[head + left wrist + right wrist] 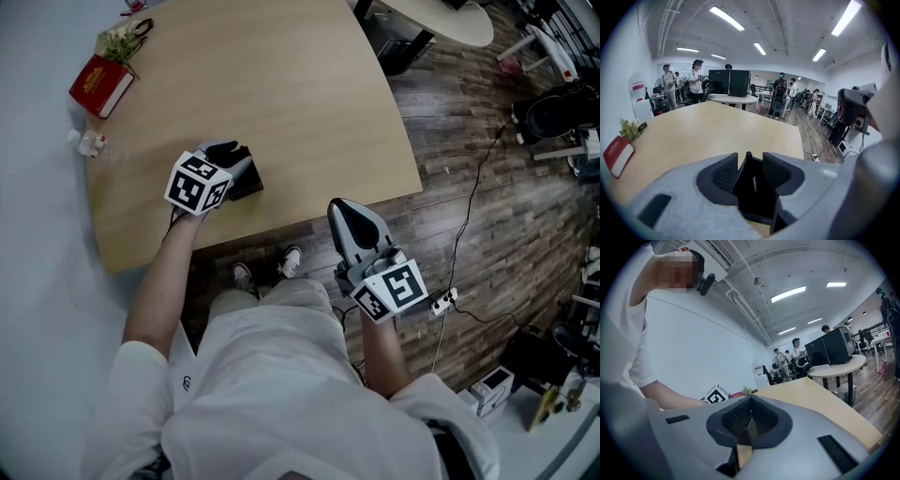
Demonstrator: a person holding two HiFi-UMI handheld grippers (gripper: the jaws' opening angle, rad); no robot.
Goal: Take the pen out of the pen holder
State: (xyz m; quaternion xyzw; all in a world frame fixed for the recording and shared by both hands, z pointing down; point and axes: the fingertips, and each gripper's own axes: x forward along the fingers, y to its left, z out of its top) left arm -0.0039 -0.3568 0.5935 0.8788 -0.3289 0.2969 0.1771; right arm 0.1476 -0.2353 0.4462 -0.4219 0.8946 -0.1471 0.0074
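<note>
Head view: left gripper low over the black pen holder, close to the near edge of the tabletop. Wide bare wood beyond and to the right, up to the curved right edge. Red book well apart at the far left corner. Right gripper off the tabletop, above the floor, jaws pressed together. In the left gripper view, jaws part-spread either side of the pen. Pen upright in the holder, top end up, long axis roughly vertical, a gap on each side.
</note>
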